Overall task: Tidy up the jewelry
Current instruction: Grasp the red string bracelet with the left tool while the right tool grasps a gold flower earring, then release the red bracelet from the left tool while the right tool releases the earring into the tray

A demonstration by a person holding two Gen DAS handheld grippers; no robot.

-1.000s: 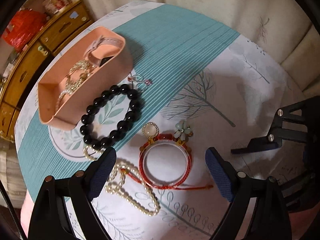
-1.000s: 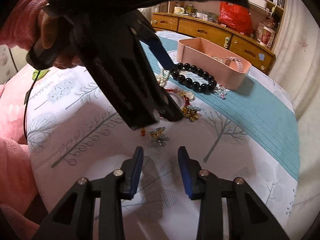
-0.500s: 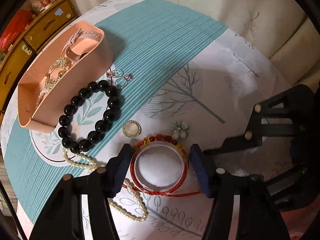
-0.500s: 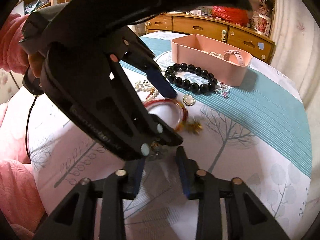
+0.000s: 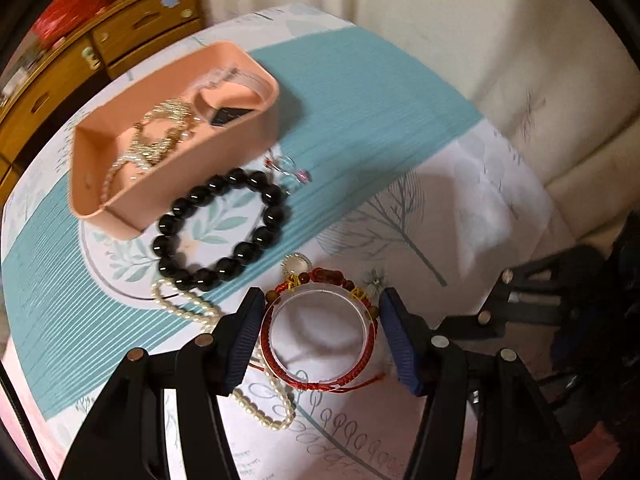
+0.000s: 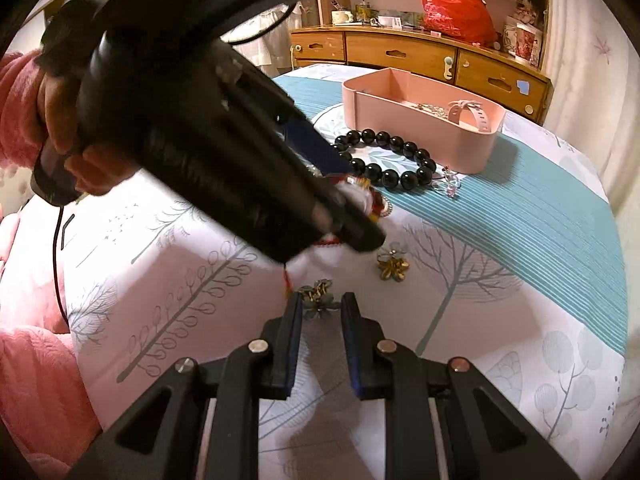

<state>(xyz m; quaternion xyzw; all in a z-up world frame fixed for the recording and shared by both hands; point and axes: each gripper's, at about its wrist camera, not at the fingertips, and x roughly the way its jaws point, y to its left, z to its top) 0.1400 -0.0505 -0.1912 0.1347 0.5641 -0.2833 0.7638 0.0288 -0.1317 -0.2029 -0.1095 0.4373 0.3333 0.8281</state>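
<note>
In the left wrist view my left gripper (image 5: 320, 320) is shut on a clear bangle wound with a red braided bracelet (image 5: 320, 340); its blue pads touch both sides. Beside it lie a pearl strand (image 5: 224, 340), a black bead bracelet (image 5: 220, 228), a round pearl brooch (image 5: 297, 264) and a pale flower earring (image 5: 375, 280). A pink tray (image 5: 176, 176) behind holds gold chains and a pink watch. In the right wrist view my right gripper (image 6: 320, 308) is open, narrowly, around a grey-gold flower earring (image 6: 318, 300) on the cloth.
A second gold flower earring (image 6: 394, 264) and a small crystal ring (image 6: 450, 184) lie on the tablecloth. The left gripper body (image 6: 224, 148) crosses the right wrist view. A wooden drawer cabinet (image 6: 420, 56) stands behind the table. A cream sofa (image 5: 520, 60) borders it.
My left gripper moved down over the bangle and closed from wide open onto its sides. My right gripper moved forward to the grey-gold flower earring and narrowed around it.
</note>
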